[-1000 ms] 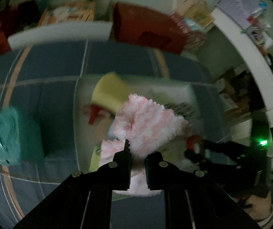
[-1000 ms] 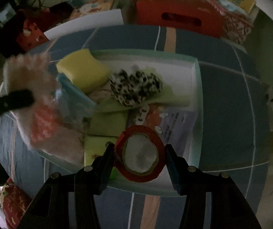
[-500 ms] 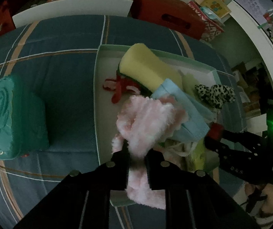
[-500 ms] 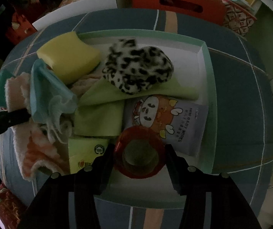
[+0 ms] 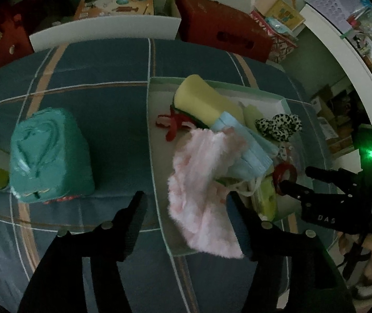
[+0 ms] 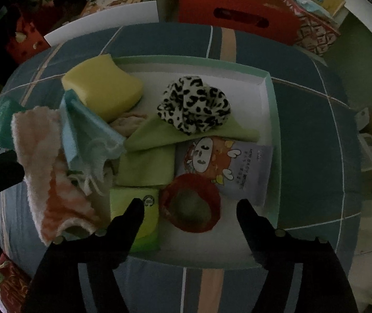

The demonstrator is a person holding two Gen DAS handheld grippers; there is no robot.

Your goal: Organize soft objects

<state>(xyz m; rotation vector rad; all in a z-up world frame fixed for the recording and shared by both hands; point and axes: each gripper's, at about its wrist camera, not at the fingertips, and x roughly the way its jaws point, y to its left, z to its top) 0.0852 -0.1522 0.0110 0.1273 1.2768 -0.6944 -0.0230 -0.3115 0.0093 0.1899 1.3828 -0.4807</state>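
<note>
Plaid blue bedcover (image 6: pixel 303 120) carries a white tray (image 6: pixel 273 120); red box (image 6: pixel 238 13) behind.

**Materials and surfaces**

A fluffy pink cloth (image 5: pixel 201 182) is seen, deep-piled and matt. The yellow sponge (image 6: pixel 102 88) looks porous foam. The wipes packet (image 6: pixel 227 167) is glossy printed film. The teal pack (image 5: pixel 50 154) is wrapped in shiny, crinkled plastic. The bedcover (image 6: pixel 311 135) is woven, matt cloth.
</note>
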